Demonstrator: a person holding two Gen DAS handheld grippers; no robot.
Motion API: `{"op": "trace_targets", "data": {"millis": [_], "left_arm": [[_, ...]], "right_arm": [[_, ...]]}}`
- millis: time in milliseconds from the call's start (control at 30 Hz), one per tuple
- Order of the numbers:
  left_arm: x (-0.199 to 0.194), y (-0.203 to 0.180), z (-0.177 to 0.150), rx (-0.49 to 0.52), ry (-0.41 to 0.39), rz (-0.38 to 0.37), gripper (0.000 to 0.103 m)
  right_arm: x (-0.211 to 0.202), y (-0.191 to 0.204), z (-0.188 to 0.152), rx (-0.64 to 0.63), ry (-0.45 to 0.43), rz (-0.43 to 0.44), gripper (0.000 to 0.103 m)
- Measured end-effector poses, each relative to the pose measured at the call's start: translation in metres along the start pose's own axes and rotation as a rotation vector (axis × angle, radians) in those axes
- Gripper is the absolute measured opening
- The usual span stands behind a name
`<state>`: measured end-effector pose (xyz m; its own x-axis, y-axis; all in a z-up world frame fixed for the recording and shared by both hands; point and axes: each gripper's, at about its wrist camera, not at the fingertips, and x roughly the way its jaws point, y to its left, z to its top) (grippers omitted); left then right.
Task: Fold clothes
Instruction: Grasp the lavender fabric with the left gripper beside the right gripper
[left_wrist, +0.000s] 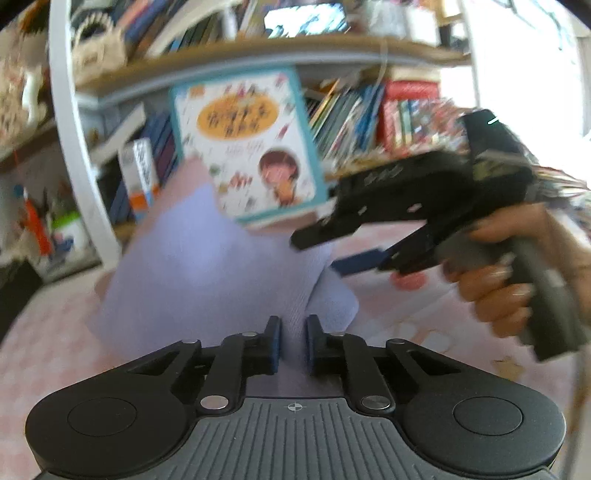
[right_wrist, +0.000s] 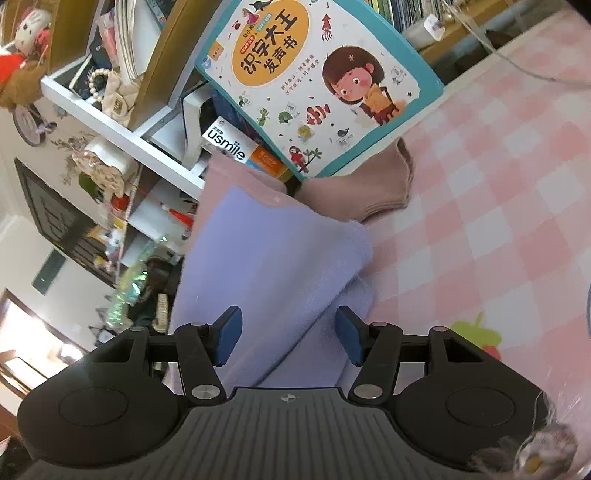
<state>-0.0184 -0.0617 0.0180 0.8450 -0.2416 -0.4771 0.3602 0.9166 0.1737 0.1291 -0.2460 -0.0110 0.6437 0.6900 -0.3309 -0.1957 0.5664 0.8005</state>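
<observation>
- two grippers work one lilac garment (right_wrist: 280, 258), lying on the pink checked cloth (right_wrist: 517, 206) near the shelf-side edge.
- left gripper (left_wrist: 293, 345) pinches a raised fold, likely to carry it over.
- right gripper (right_wrist: 288, 339) straddles the fabric, pads unclenched.

Daylight blows out at 1 o'clock in the left view, which is smeary with motion blur. Right view's sharp; both bend hard at the edges.

Crowded bookshelves (left_wrist: 258, 51) with a white frame (right_wrist: 122, 129) stand behind a pink checked surface (right_wrist: 498, 221), daylight at right.
</observation>
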Motion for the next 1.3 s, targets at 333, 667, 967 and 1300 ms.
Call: {"op": "trace_targets", "data": {"millis": [333,667,967,1300], "left_arm": [[-0.007,0.006,-0.026,-0.054,0.099,0.073,0.031],[-0.035,0.005,-0.022,-0.011,-0.016,0.151,0.013],[-0.060,0.016,-0.019,-0.048,-0.042,0.166,0.014],[-0.068,0.018,-0.041,-0.076,-0.029,0.141,0.050]], "right_arm": [[-0.002,0.010,-0.008,-0.008,0.025,0.011,0.014],[-0.037,0.017,-0.016,0.024,-0.056,0.067,0.023],[-0.037,0.012,-0.023,0.134,-0.050,0.077,0.049],[-0.033,0.049,-0.026,0.027,-0.046,0.090,0.013]]}}
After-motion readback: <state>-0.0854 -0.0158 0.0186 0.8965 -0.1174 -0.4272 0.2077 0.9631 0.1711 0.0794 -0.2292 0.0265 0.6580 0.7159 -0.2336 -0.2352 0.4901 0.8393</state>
